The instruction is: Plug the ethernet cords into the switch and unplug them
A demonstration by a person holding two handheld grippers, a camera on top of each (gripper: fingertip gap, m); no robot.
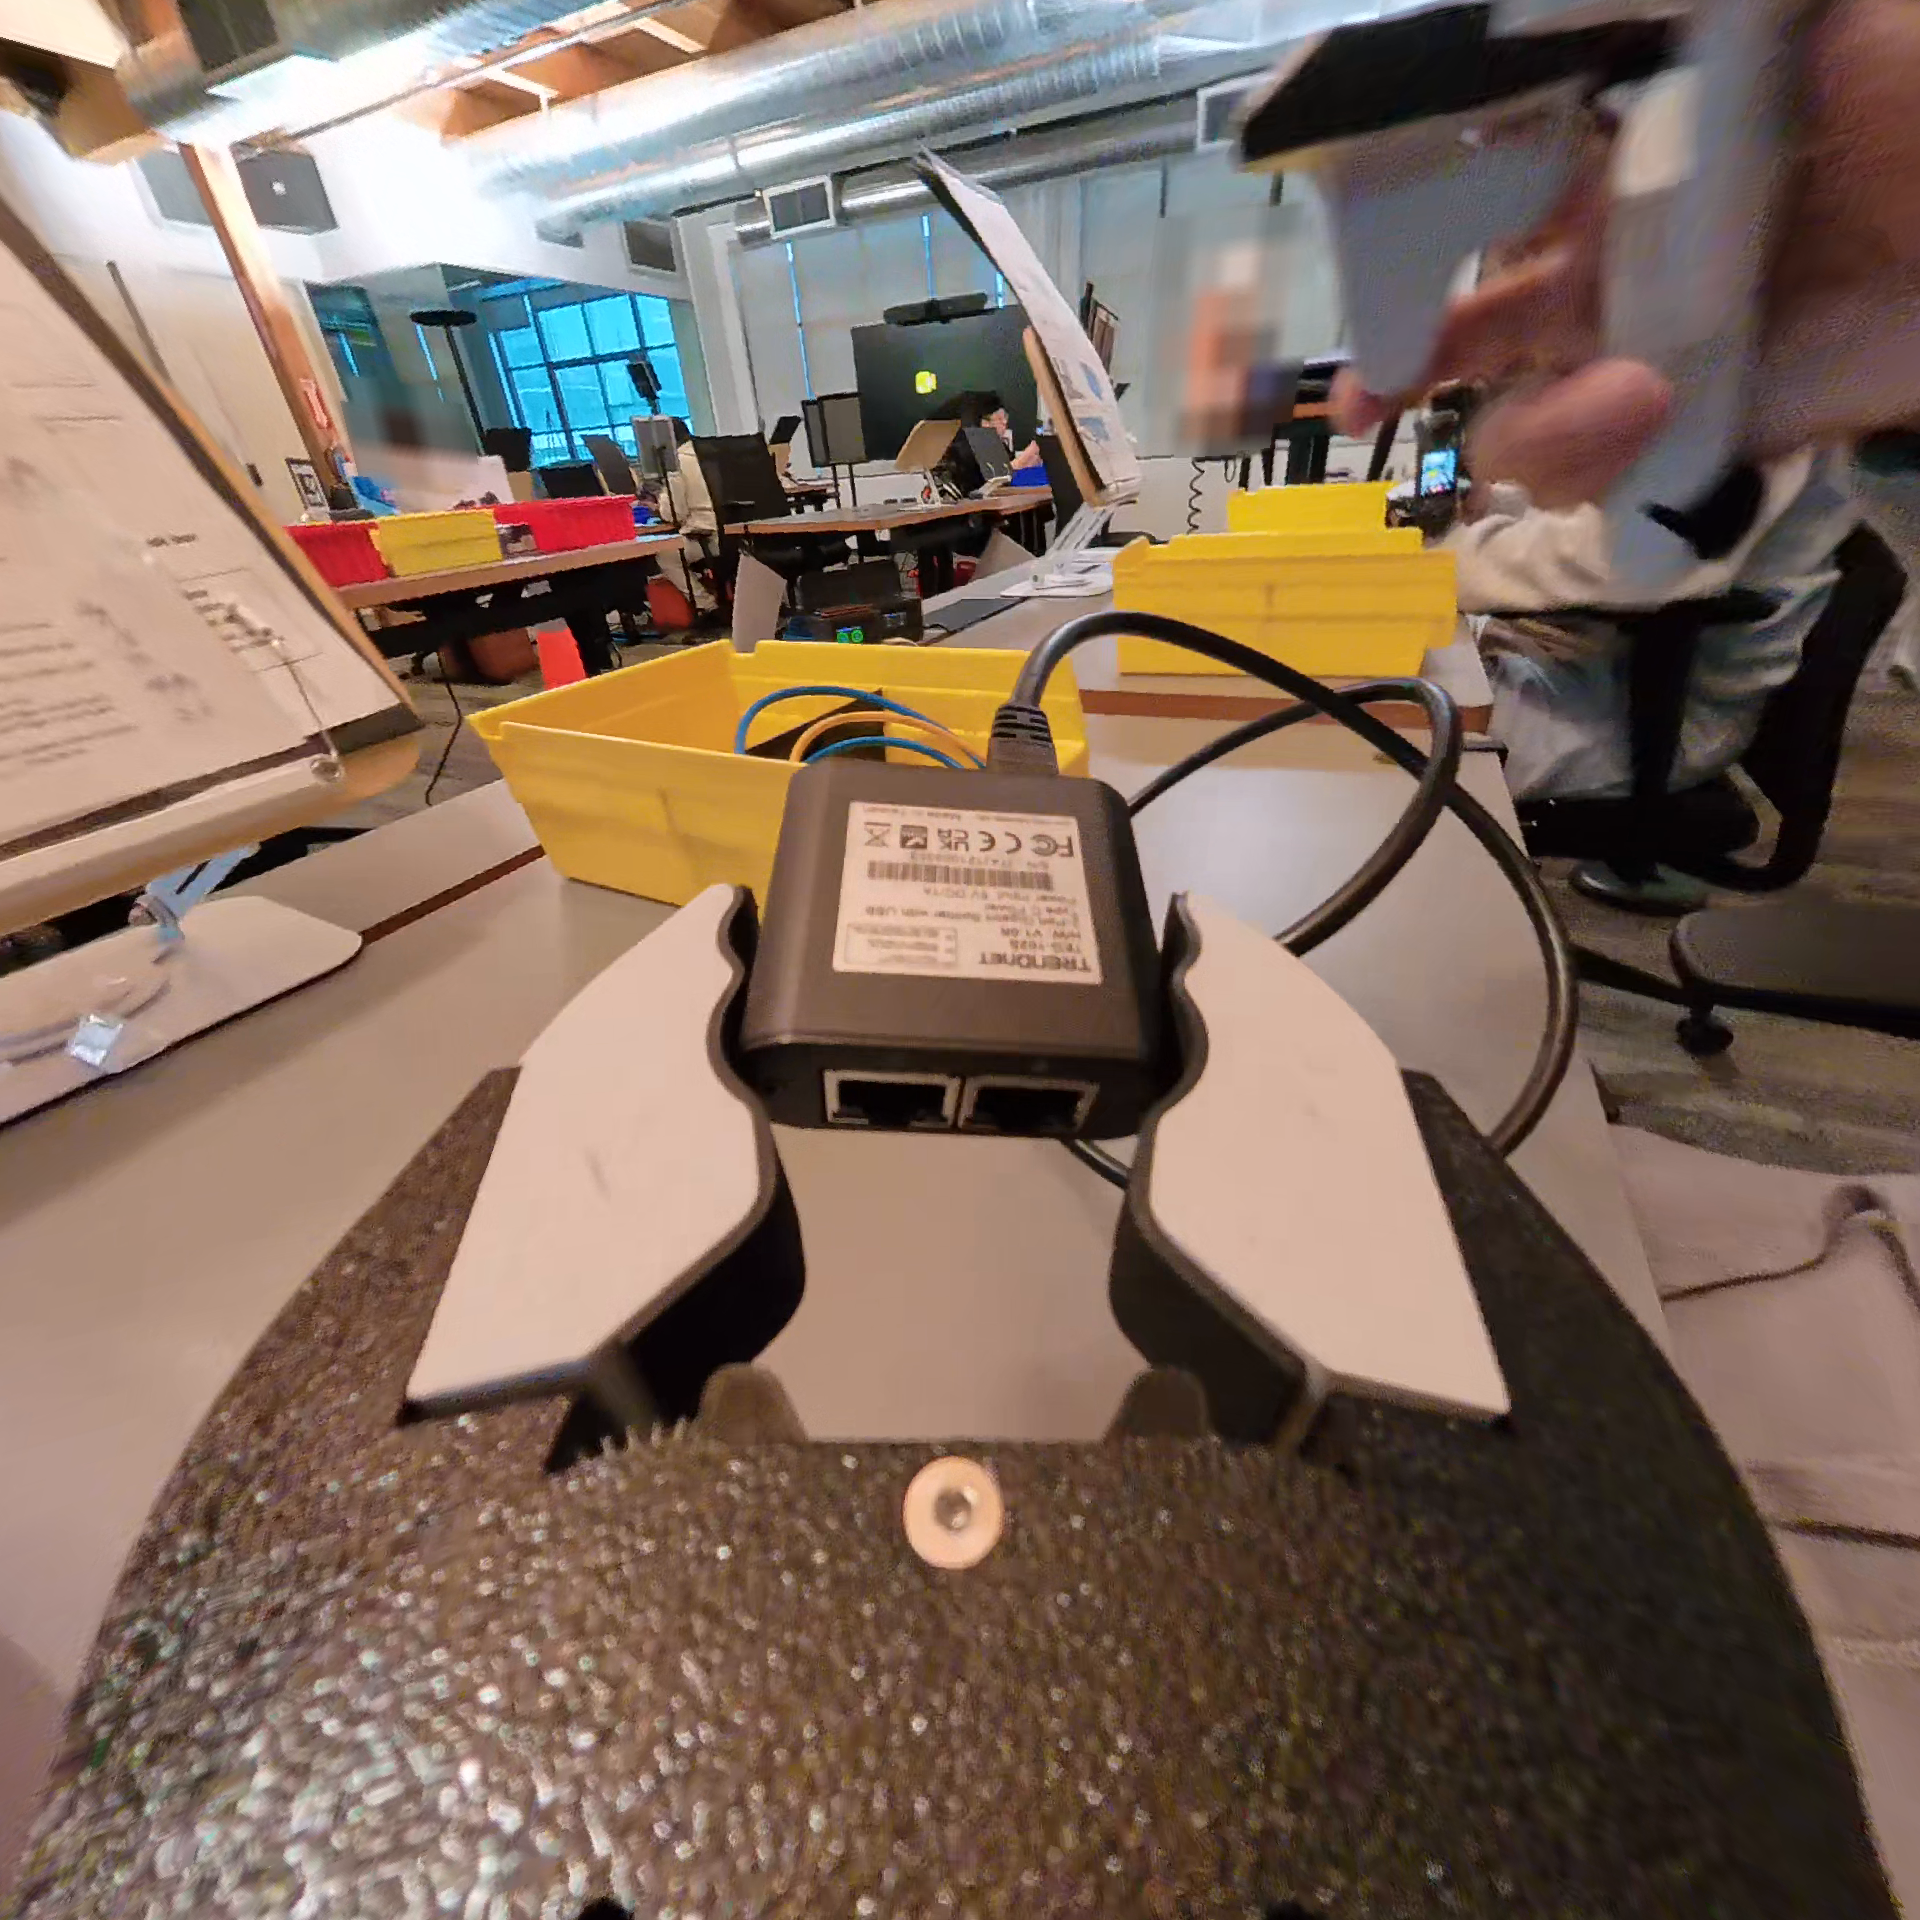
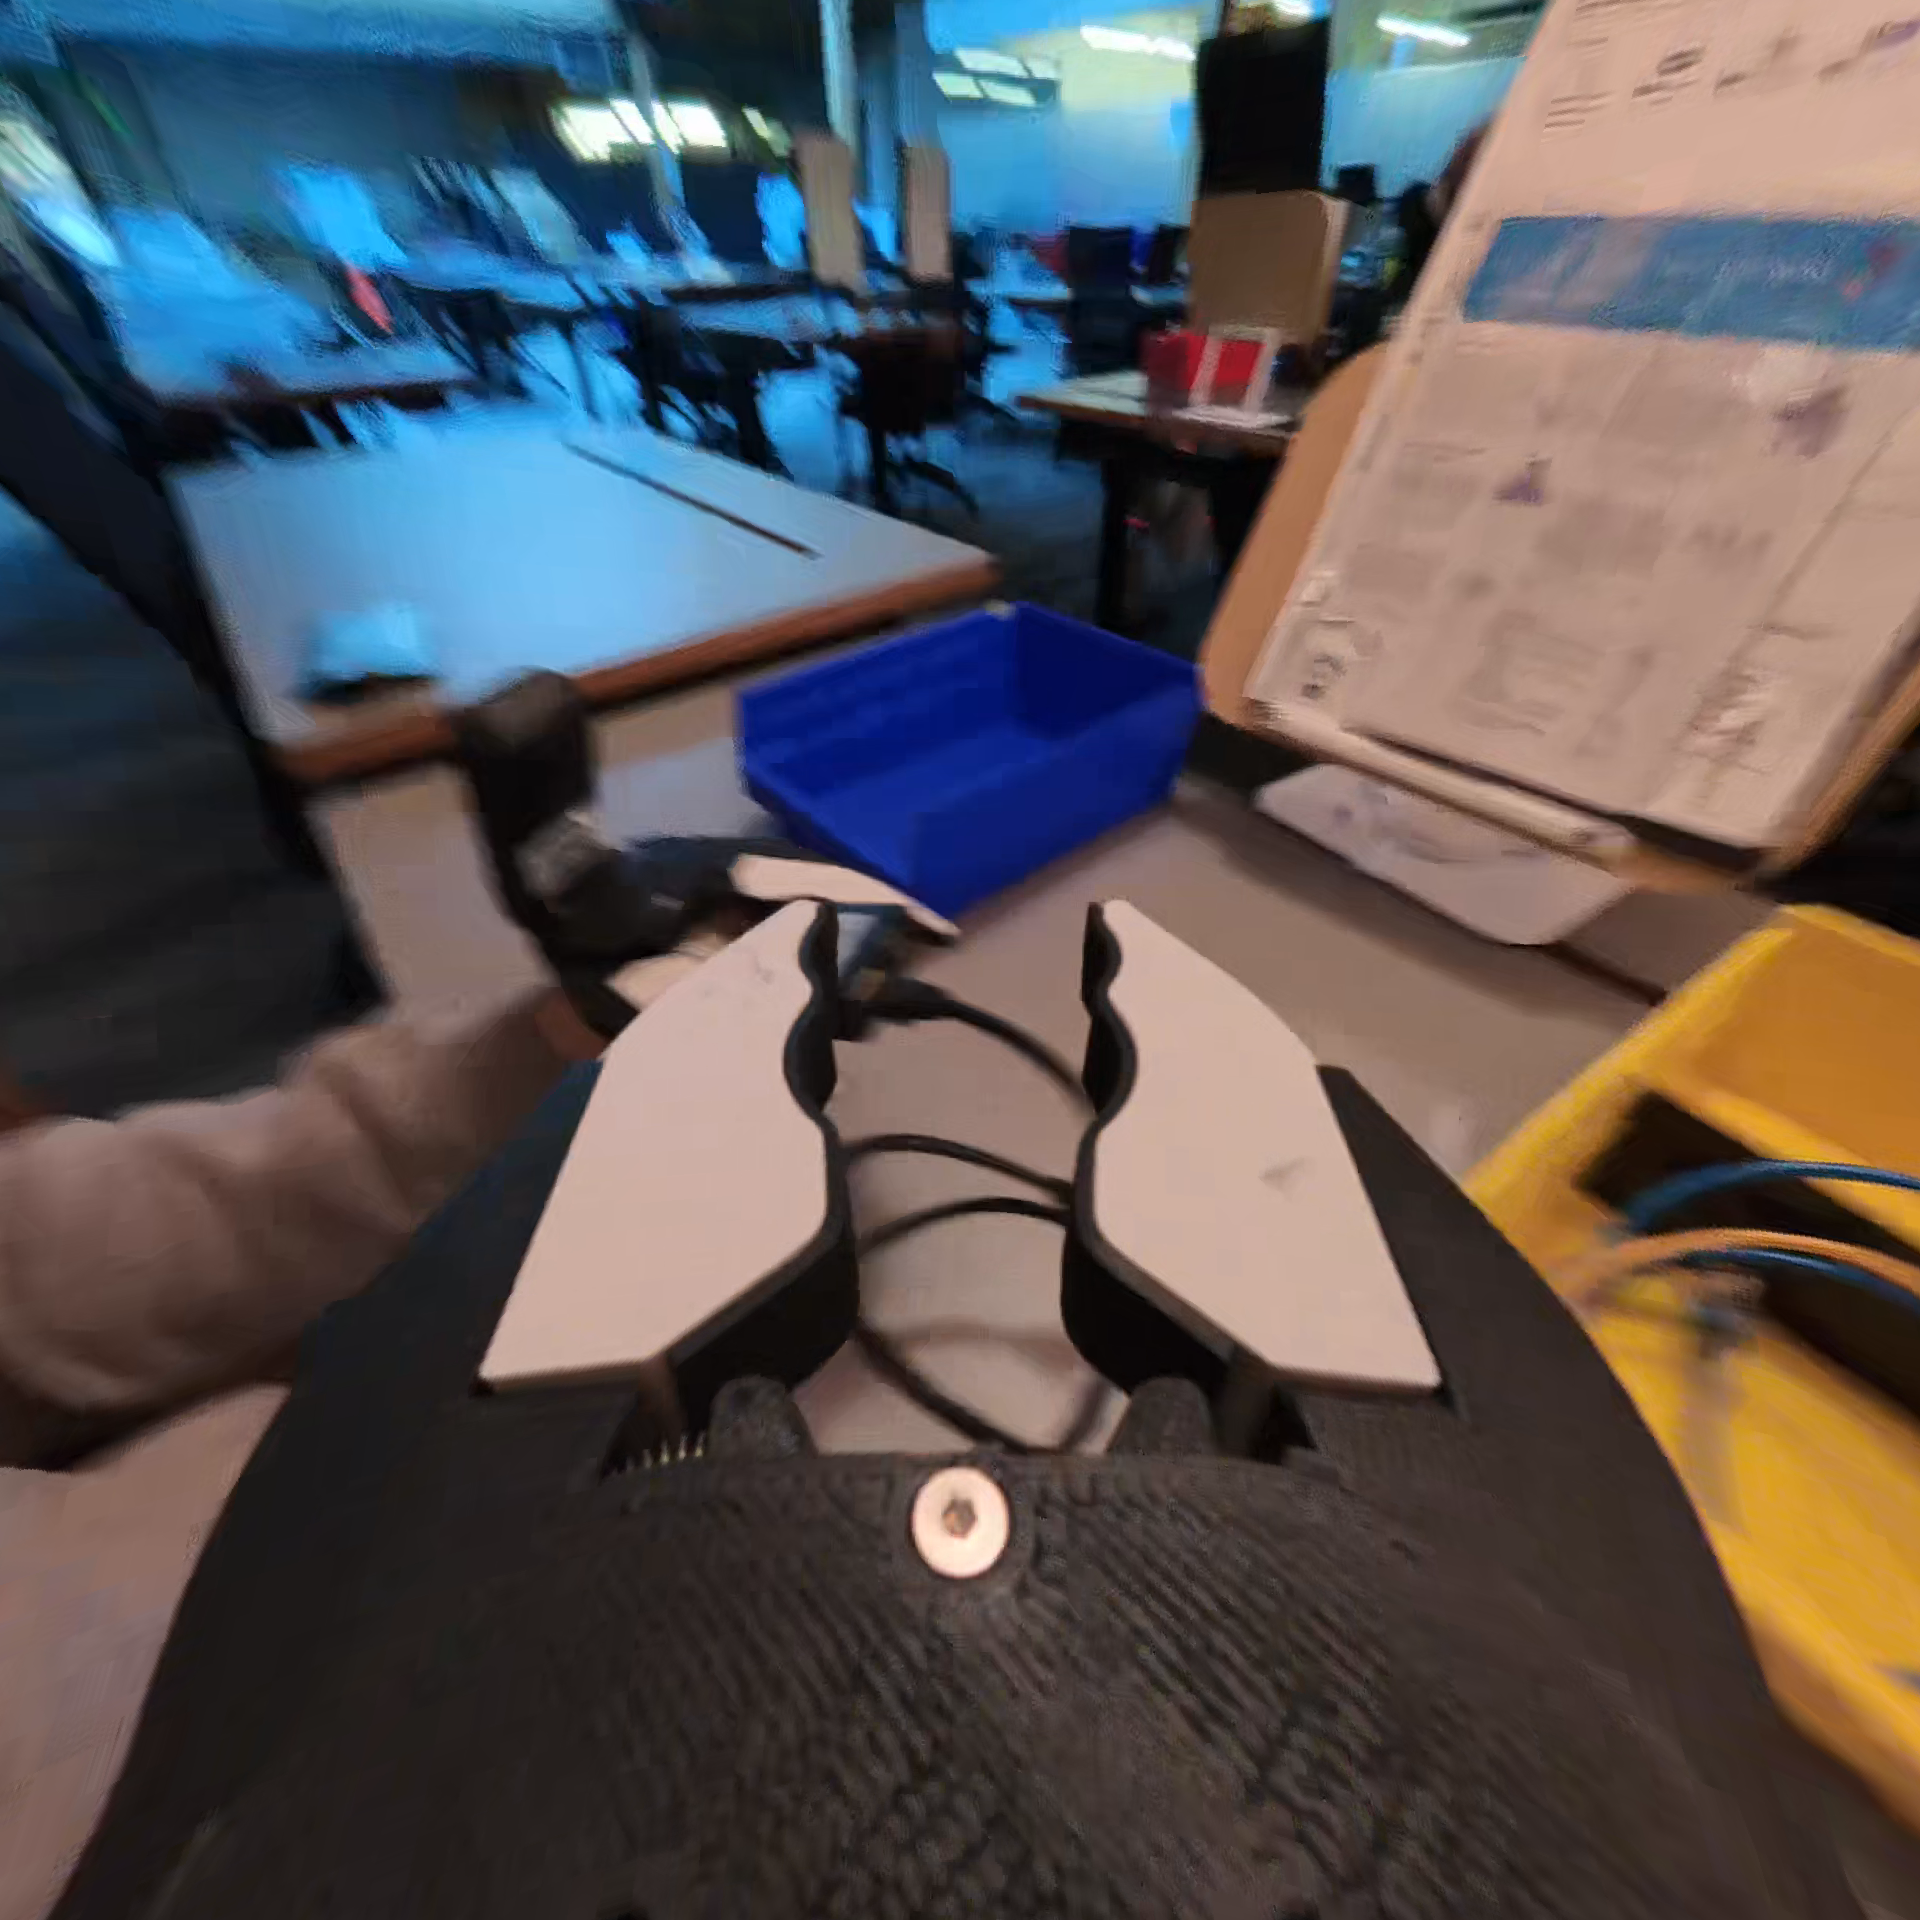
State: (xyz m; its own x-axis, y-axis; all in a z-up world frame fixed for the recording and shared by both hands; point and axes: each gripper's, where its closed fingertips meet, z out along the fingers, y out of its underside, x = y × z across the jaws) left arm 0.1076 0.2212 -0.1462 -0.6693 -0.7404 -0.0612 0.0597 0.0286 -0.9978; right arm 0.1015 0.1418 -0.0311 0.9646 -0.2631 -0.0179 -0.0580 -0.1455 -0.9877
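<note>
My left gripper [image 1: 956, 914] is shut on the black switch [image 1: 956, 935] and holds it label side up just above the grey table [image 1: 312, 1143]. The switch's two ports [image 1: 961, 1103] face me and are empty. A black cable [image 1: 1496, 883] leaves its far end and loops right. Blue and orange ethernet cords [image 1: 831, 727] lie in the yellow bin [image 1: 644, 790] behind it. My right gripper [image 2: 961, 920] is open and empty above the black cable loops [image 2: 966, 1174]. The yellow bin [image 2: 1766, 1351] with the cords [image 2: 1766, 1184] is at its right.
A document stand [image 1: 156, 623] is at the table's left, also in the right wrist view [image 2: 1610, 571]. A blue bin [image 2: 966, 758] sits beyond the right gripper. A blurred hand [image 1: 1579, 416] with the right gripper is at the upper right. More yellow bins [image 1: 1278, 613] stand behind. Across from one pair of fingers to the other is roughly 15 centimetres.
</note>
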